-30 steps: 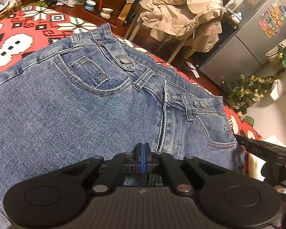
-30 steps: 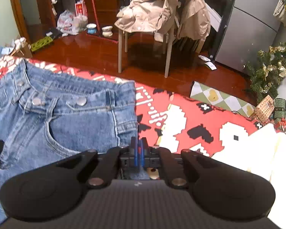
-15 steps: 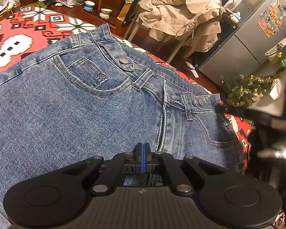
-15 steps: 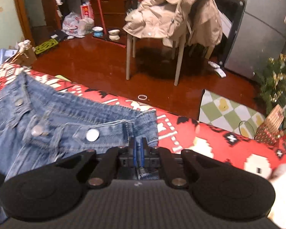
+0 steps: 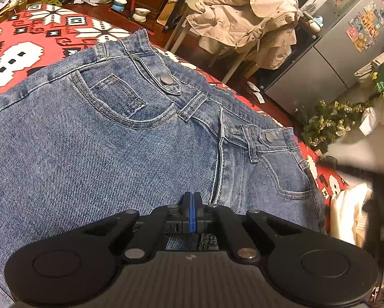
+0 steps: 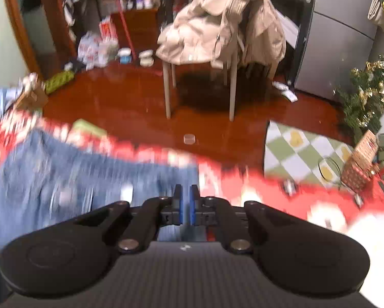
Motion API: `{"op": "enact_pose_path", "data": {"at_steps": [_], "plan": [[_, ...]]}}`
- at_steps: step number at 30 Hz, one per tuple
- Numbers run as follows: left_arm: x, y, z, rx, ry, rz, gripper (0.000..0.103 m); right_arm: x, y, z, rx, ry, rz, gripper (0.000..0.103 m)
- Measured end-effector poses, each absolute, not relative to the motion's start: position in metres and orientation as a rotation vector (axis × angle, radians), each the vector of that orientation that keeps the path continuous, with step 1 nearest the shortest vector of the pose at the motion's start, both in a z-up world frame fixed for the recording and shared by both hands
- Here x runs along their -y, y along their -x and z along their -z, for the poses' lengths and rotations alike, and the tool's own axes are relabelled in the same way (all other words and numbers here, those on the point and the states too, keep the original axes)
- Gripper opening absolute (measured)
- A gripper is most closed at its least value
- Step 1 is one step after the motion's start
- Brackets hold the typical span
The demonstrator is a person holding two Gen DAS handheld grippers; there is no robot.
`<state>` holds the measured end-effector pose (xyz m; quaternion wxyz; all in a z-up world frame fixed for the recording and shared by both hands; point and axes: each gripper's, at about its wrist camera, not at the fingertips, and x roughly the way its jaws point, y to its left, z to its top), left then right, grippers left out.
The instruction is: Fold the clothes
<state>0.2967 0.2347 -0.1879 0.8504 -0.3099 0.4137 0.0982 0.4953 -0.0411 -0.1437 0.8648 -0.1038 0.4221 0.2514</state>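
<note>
Blue denim jeans [image 5: 115, 138] lie front-up on the red patterned blanket [image 5: 25, 51], waistband away from the camera, snaps fastened, fly shut; their right edge looks blurred, perhaps lifted.

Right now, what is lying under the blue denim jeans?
Under the blue denim jeans lies a red blanket with black-and-white patterns, visible past the waistband and at the right edge. Whatever sits beneath the denim itself is covered and cannot be seen.

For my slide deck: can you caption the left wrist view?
Left gripper, jaws shut, rests over blue jeans spread waistband-up on a red patterned blanket, with a coat-draped chair beyond.
</note>
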Motion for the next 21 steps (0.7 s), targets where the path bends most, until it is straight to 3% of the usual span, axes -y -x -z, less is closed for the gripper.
{"op": "enact_pose_path", "data": {"at_steps": [8, 10, 21], "plan": [[-0.236, -0.295, 0.189, -0.871, 0.665, -0.199, 0.003, 0.081, -0.449, 0.178, -0.926, 0.258, -0.473, 0.007], [-0.238, -0.296, 0.189, -0.874, 0.672, -0.197, 0.003, 0.093, -0.45, 0.178, -0.938, 0.243, -0.458, 0.017], [-0.234, -0.297, 0.188, -0.868, 0.654, -0.203, 0.003, 0.044, -0.468, 0.174, -0.893, 0.272, -0.467, 0.016]]}}
